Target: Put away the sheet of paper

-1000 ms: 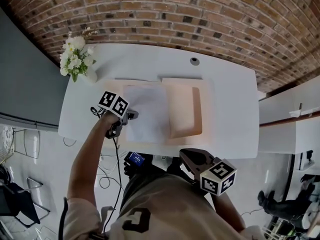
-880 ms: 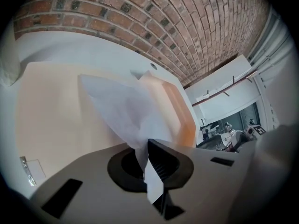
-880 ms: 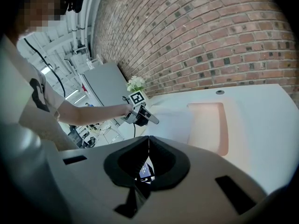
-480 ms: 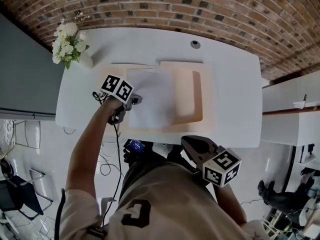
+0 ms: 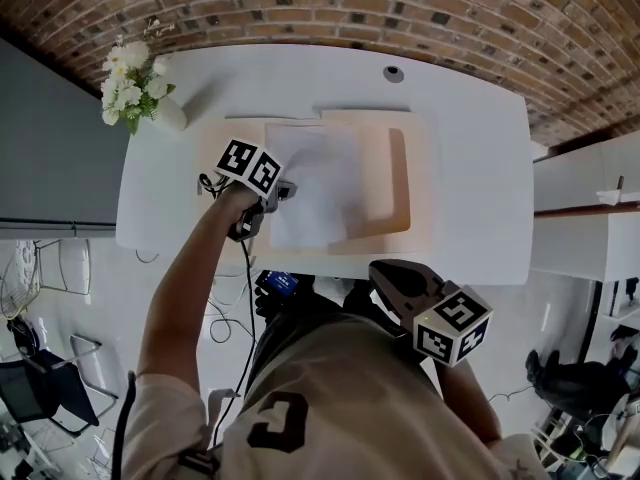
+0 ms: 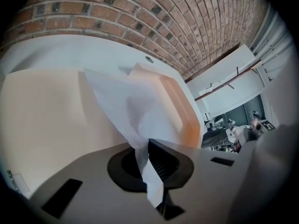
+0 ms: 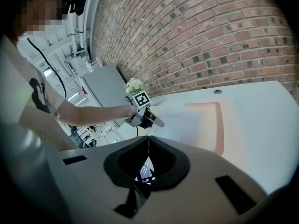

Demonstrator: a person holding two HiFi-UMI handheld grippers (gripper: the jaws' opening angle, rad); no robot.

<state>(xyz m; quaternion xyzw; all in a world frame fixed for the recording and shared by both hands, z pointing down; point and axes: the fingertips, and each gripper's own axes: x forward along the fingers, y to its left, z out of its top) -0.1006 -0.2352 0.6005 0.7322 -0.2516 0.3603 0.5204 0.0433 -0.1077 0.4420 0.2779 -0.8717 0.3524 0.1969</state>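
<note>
A white sheet of paper [image 5: 315,183] lies over an open peach folder [image 5: 222,138] on the white table. Its right part overlaps the folder's raised right pocket [image 5: 385,183]. My left gripper [image 5: 287,191] is at the sheet's left edge, shut on it. In the left gripper view the paper [image 6: 124,104] rises crumpled from between the jaws [image 6: 148,148], above the folder [image 6: 46,106]. My right gripper [image 5: 385,271] hangs off the table's near edge, close to the person's body, shut on nothing [image 7: 148,139]. The right gripper view shows the left gripper [image 7: 145,118] at the paper [image 7: 180,120].
A vase of white flowers [image 5: 130,88] stands at the table's far left corner. A round cable hole [image 5: 393,73] sits near the table's far edge. The table [image 5: 470,168] is bare to the right of the folder. A brick surface lies beyond.
My left gripper has drawn the sheet's left edge to the right over the folder, and the sheet now overlaps the right pocket further. The right gripper has kept its place.
</note>
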